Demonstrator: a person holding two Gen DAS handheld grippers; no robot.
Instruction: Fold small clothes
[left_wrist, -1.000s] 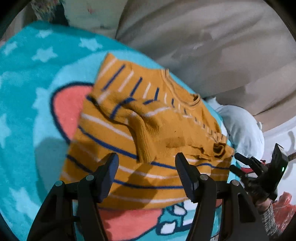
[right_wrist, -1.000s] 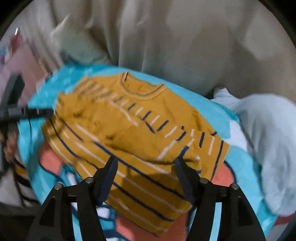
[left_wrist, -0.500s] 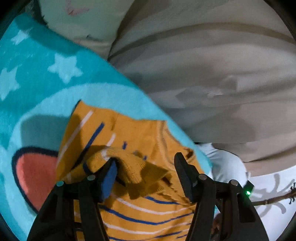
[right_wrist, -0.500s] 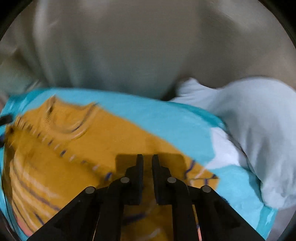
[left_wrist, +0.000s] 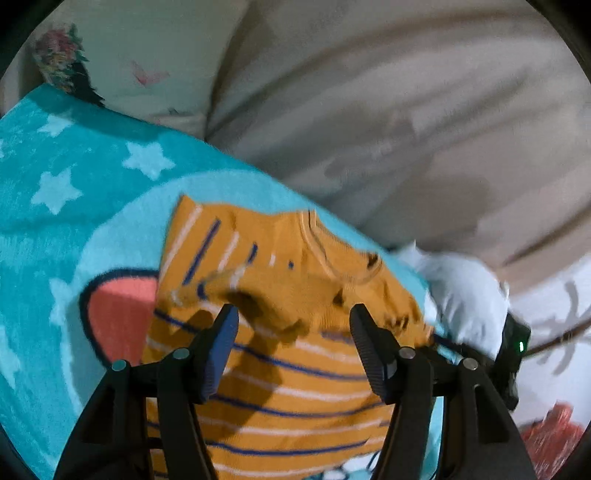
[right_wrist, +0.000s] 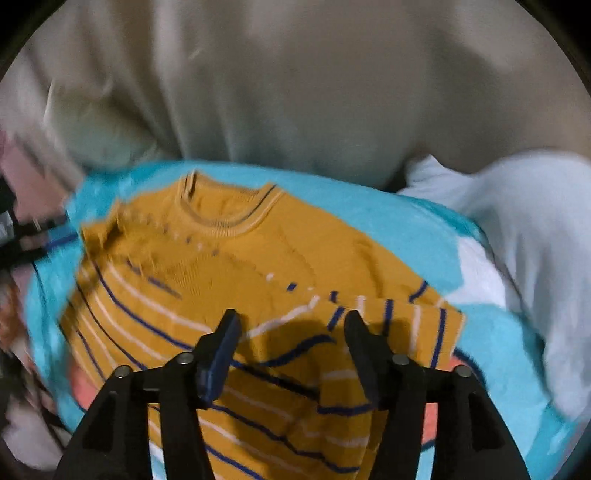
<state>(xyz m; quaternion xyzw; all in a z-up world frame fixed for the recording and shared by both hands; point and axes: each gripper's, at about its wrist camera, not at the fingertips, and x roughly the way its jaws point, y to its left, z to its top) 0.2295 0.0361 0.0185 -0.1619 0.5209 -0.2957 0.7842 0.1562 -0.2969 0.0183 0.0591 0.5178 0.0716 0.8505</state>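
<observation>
A small mustard-yellow sweater (left_wrist: 295, 369) with navy and white stripes lies on a turquoise cartoon blanket (left_wrist: 74, 192). Both sleeves are folded in across its chest. My left gripper (left_wrist: 291, 332) is open and empty, hovering over the folded left sleeve. In the right wrist view the sweater (right_wrist: 229, 288) lies collar away from me. My right gripper (right_wrist: 291, 336) is open and empty above the folded right sleeve (right_wrist: 388, 314). The other gripper's black body shows at the right edge of the left wrist view (left_wrist: 513, 343).
A beige sheet (left_wrist: 406, 110) bunches up behind the blanket. A pale white-blue garment (right_wrist: 517, 240) lies to the sweater's right. A floral pillow (left_wrist: 62, 55) sits at the far left, and something red (left_wrist: 554, 435) at the lower right.
My right gripper was shut half a second ago and is now open, pulled back from the sweater. My left gripper drew back too, and the left sleeve lies released between its fingers.
</observation>
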